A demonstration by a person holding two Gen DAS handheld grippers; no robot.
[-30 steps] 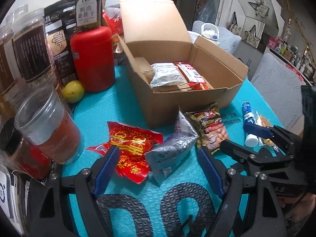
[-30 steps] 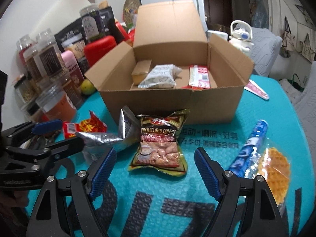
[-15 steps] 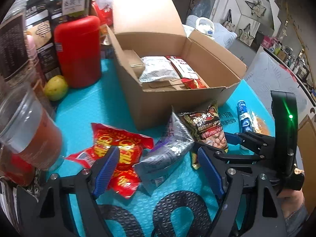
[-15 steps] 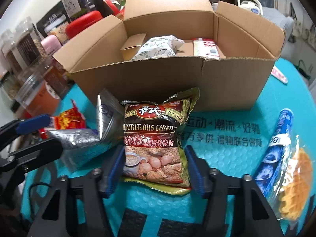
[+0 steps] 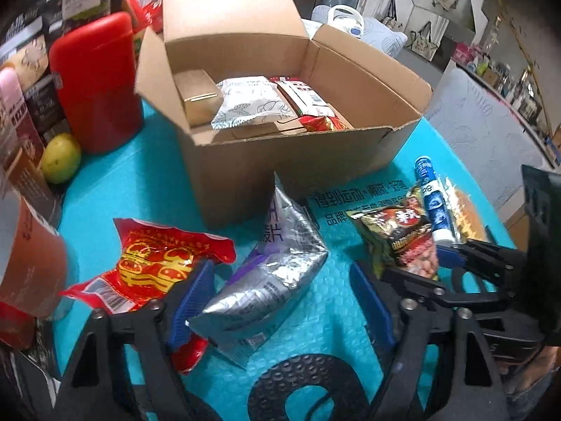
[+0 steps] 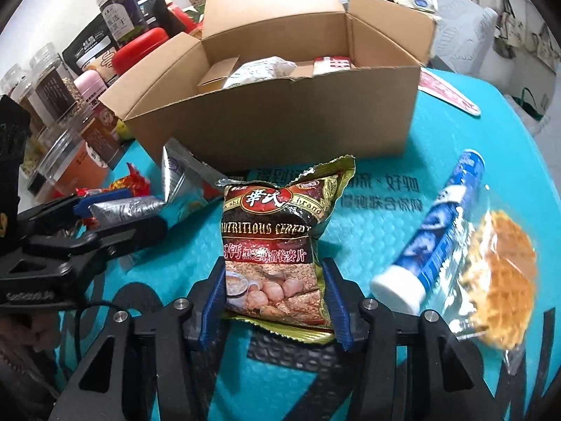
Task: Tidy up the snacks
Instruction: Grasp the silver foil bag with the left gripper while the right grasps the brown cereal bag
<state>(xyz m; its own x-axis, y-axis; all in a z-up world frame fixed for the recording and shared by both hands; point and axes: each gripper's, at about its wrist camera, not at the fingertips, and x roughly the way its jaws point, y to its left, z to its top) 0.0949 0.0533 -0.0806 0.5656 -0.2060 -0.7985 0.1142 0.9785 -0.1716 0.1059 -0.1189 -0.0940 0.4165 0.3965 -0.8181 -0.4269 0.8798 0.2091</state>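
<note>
An open cardboard box stands on the teal mat with several snack packs inside. My right gripper is shut on the lower end of a brown cereal bag, also seen in the left wrist view. My left gripper is open around a silver foil pouch lying on the mat. A red snack pack lies under its left finger. A blue tube and a wrapped waffle lie at the right.
Jars, a red canister and dark bags line the left side. A yellow-green fruit sits by the canister. A red flat packet lies behind the box at the right.
My right gripper has moved forward and closed on the cereal bag, shifting it right and away from the silver pouch. My left gripper has moved closer over the silver pouch and stays open.
</note>
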